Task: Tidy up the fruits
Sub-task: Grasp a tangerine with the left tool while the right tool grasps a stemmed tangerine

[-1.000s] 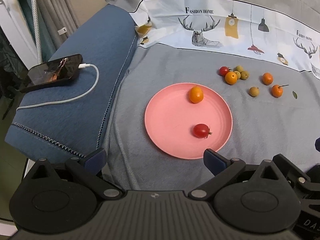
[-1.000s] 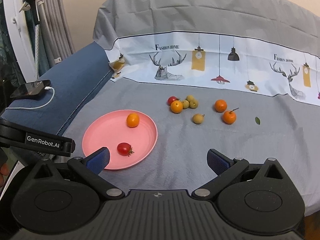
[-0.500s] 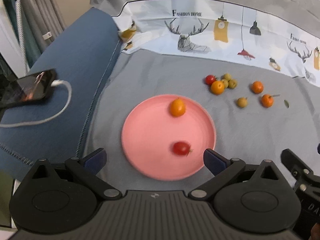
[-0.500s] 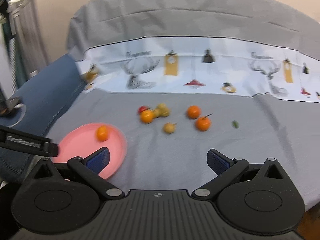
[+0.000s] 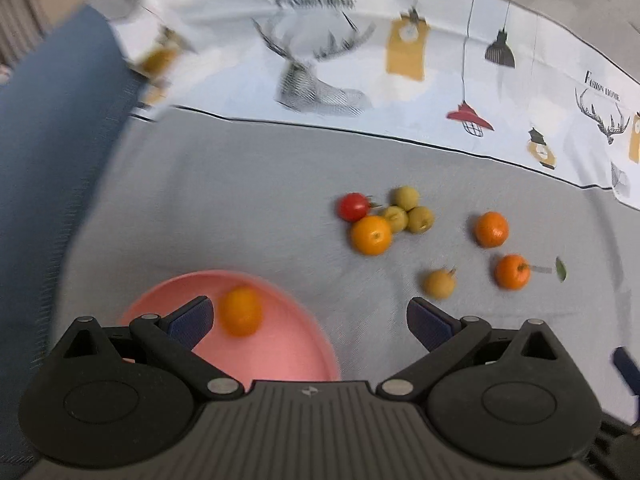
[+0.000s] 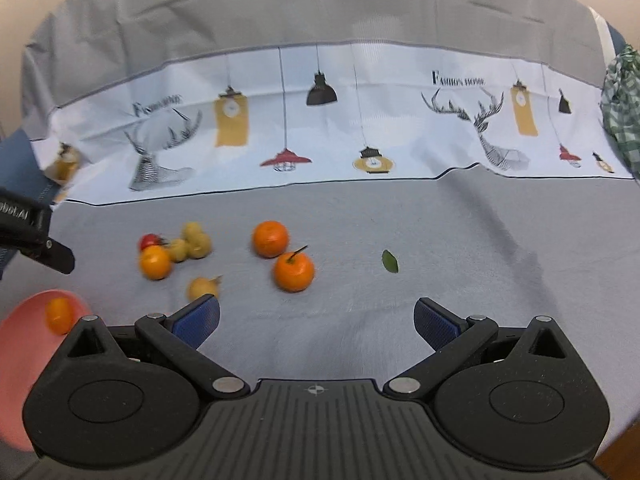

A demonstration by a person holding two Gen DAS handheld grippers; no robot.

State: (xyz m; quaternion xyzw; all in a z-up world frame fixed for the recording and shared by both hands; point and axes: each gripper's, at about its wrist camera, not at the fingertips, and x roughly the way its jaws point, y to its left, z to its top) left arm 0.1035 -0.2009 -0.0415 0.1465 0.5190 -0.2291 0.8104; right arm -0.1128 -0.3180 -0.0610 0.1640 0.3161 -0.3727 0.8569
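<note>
"Fashion Home" cloth (image 6: pixel 360 208) under loose fruit (image 6: pixel 293 272)

one fruit (image 5: pixel 241 311) lies on the plate (image 5: pixel 288 344); the loose fruits (image 5: pixel 394 220) cluster right of it.

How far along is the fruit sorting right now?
Early stage. One orange fruit lies on the pink plate; more may be hidden behind the gripper. Nothing is in hand: left gripper and right gripper are both open and empty. Eight fruits remain on the grey cloth, including the red tomato and stemmed orange.
</note>
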